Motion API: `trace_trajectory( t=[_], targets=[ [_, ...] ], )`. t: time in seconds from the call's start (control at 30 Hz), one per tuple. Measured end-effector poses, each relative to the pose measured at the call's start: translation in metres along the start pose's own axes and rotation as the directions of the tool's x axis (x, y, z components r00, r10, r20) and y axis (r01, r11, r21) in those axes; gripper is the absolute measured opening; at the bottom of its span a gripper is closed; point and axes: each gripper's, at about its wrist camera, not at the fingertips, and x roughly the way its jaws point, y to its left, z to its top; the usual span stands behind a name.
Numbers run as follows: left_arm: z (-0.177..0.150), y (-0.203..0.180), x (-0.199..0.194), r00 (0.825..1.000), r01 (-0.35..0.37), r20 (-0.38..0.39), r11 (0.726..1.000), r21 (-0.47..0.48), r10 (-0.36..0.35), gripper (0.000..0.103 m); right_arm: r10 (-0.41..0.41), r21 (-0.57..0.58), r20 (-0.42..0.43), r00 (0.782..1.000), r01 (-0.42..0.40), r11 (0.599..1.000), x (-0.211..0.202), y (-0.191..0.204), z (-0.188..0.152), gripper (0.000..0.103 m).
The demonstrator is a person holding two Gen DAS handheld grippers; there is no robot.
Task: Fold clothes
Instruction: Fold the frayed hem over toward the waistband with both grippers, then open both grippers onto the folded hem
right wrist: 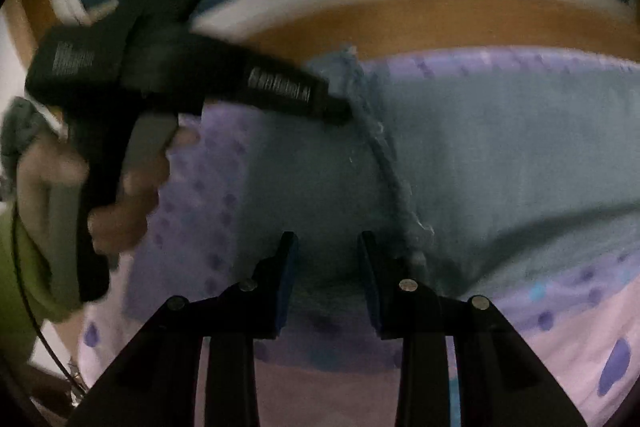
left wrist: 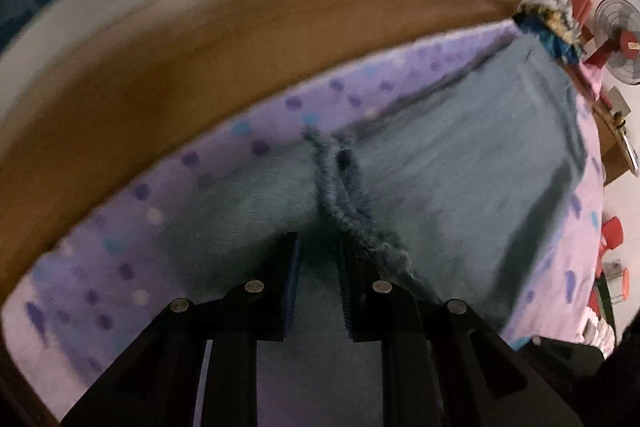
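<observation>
Jeans (left wrist: 472, 155) lie flat on the purple spotted bedsheet (left wrist: 168, 211), frayed hems (left wrist: 344, 203) meeting in the middle.

Both tongs stand over the denim near those hems: the left gripper (left wrist: 318, 247) and the right gripper (right wrist: 328, 241) are each slightly parted, with nothing pinched between their pads.

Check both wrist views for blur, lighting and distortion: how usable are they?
Left wrist: dim, fisheye-bent, wooden edge motion-smeared, denim garment and its frayed hem fairly legible. Right wrist: darker, left gripper and the hand holding it heavily blurred, dotted sheet soft.
</observation>
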Motion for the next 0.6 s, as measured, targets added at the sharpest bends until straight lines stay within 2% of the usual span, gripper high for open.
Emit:
trace_trajectory(
  t=[0.17, 0.27, 0.33, 0.4, 0.43, 0.5, 0.53, 0.6],
  targets=[
    [0.001, 0.005, 0.004, 0.999, 0.035, -0.009, 0.999, 0.001, -0.035, 0.018, -0.007, 0.039, -0.007, 1.0, 0.007, 0.999, 0.001, -0.005, -0.005, 0.032],
    [0.001, 0.013, 0.0, 0.996, 0.087, -0.022, 0.996, -0.022, -0.087, 0.018, 0.033, 0.082, 0.001, 0.999, -0.033, 0.996, -0.004, -0.014, -0.01, 0.036],
    [0.0, 0.021, -0.011, 0.992, 0.122, -0.029, 0.991, -0.056, -0.124, 0.018, 0.051, 0.081, -0.009, 0.999, -0.05, 0.995, -0.01, -0.018, -0.013, 0.044],
    [-0.006, 0.028, -0.032, 0.993, 0.119, 0.009, 0.991, -0.057, -0.118, 0.019, 0.061, 0.064, -0.039, 0.997, -0.058, 0.996, -0.013, -0.011, -0.013, 0.069],
    [-0.011, 0.033, -0.042, 0.994, 0.104, 0.03, 0.993, -0.062, -0.103, 0.02, 0.03, 0.041, -0.039, 0.999, -0.028, 0.999, -0.018, -0.007, -0.014, 0.071],
    [-0.02, 0.044, -0.058, 0.994, 0.089, 0.065, 0.993, -0.081, -0.084, 0.031, -0.032, -0.006, -0.036, 0.999, 0.032, 0.999, -0.028, 0.001, -0.018, 0.072],
    [-0.025, 0.051, -0.063, 0.993, 0.1, 0.076, 0.99, -0.103, -0.093, 0.033, -0.063, -0.029, -0.033, 0.997, 0.062, 0.998, -0.033, 0.005, -0.019, 0.072],
    [-0.035, 0.064, -0.068, 0.989, 0.129, 0.091, 0.981, -0.147, -0.116, 0.036, -0.074, -0.052, 0.003, 0.997, 0.075, 0.996, -0.037, 0.014, -0.012, 0.072]
  ],
)
